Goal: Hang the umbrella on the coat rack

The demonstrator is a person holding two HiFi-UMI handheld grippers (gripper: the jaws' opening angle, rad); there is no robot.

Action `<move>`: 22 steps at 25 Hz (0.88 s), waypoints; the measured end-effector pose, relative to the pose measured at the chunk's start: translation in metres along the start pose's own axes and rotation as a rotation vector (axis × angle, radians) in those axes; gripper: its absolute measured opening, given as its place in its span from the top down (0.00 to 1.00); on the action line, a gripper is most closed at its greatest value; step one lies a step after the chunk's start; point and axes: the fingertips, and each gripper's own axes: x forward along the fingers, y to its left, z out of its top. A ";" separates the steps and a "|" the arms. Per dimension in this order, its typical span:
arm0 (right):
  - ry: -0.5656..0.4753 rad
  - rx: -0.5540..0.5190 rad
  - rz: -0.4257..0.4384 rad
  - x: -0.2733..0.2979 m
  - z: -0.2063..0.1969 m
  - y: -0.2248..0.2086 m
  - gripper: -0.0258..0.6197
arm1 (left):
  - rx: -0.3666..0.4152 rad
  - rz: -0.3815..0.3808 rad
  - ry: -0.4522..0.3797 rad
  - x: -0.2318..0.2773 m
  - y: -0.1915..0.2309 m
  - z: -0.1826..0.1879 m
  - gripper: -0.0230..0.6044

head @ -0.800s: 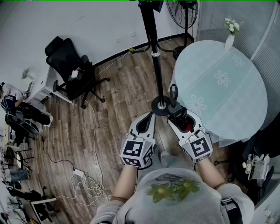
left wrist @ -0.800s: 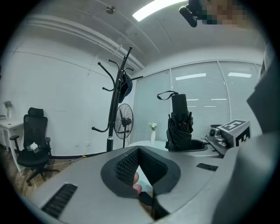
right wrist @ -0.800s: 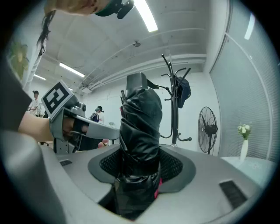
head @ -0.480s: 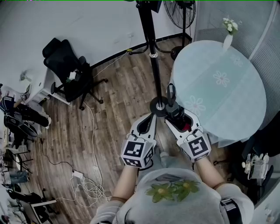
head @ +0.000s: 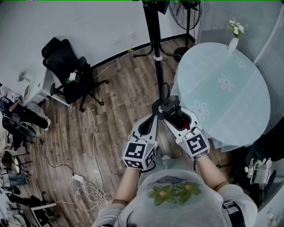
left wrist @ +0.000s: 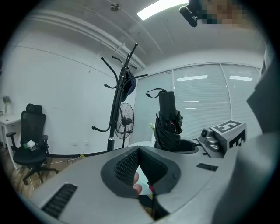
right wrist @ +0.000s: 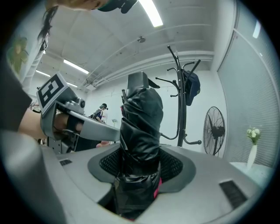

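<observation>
The folded black umbrella (head: 166,94) (right wrist: 140,131) stands upright out of my right gripper (head: 174,116) (right wrist: 140,162), whose jaws are shut on its lower part. In the head view it sits just in front of the black coat rack (head: 156,44), close to the pole above its round base. The rack's curved hooks show in the right gripper view (right wrist: 180,109) and the left gripper view (left wrist: 118,109). My left gripper (head: 153,117) (left wrist: 139,151) is beside the right one with its tips together and nothing between them. The left gripper view shows the umbrella (left wrist: 167,122) to its right.
A round table (head: 222,84) with a pale cloth and a flower vase (head: 234,37) stands right of the rack. A fan (head: 186,13) is behind it. A dark cap (right wrist: 192,89) hangs on the rack. An office chair (head: 71,71) and cables (head: 86,181) are on the left.
My right gripper has carried the umbrella to the left, from over the table's edge to just beside the rack's pole. The left gripper has stayed where it was.
</observation>
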 end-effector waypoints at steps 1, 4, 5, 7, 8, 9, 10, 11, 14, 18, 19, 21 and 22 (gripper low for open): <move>-0.002 -0.002 0.003 0.004 0.001 -0.001 0.60 | -0.001 0.002 0.001 0.001 0.003 0.000 0.96; 0.000 -0.004 0.006 0.018 0.006 -0.003 0.60 | -0.006 0.006 -0.002 0.004 0.014 0.002 0.96; 0.000 -0.006 0.008 0.024 0.007 -0.004 0.60 | -0.007 0.007 -0.002 0.006 0.019 0.002 0.96; 0.001 -0.010 0.011 0.035 0.008 -0.005 0.60 | -0.011 0.011 -0.002 0.009 0.029 0.002 0.96; 0.001 -0.012 0.012 0.040 0.009 -0.005 0.60 | -0.014 0.012 -0.002 0.011 0.034 0.003 0.96; 0.002 -0.013 0.012 0.045 0.009 -0.006 0.60 | -0.016 0.013 -0.003 0.014 0.039 0.004 0.96; 0.002 -0.014 0.013 0.051 0.010 -0.007 0.60 | -0.018 0.013 -0.004 0.016 0.044 0.005 0.96; 0.003 -0.016 0.014 0.057 0.011 -0.008 0.60 | -0.018 0.012 -0.005 0.019 0.048 0.006 0.96; 0.003 -0.035 0.018 0.077 0.011 -0.012 0.60 | -0.016 0.005 -0.008 0.029 0.064 0.010 0.96; 0.005 -0.040 0.017 0.103 0.013 -0.017 0.60 | -0.016 -0.002 -0.012 0.041 0.086 0.017 0.96; 0.008 -0.041 0.016 0.110 0.014 -0.019 0.60 | -0.016 -0.004 -0.013 0.045 0.092 0.019 0.96; 0.015 -0.046 0.014 0.125 0.015 -0.023 0.60 | -0.017 -0.006 -0.013 0.051 0.106 0.024 0.96; 0.020 -0.045 0.013 0.135 0.017 -0.025 0.60 | -0.018 -0.008 -0.013 0.055 0.114 0.027 0.96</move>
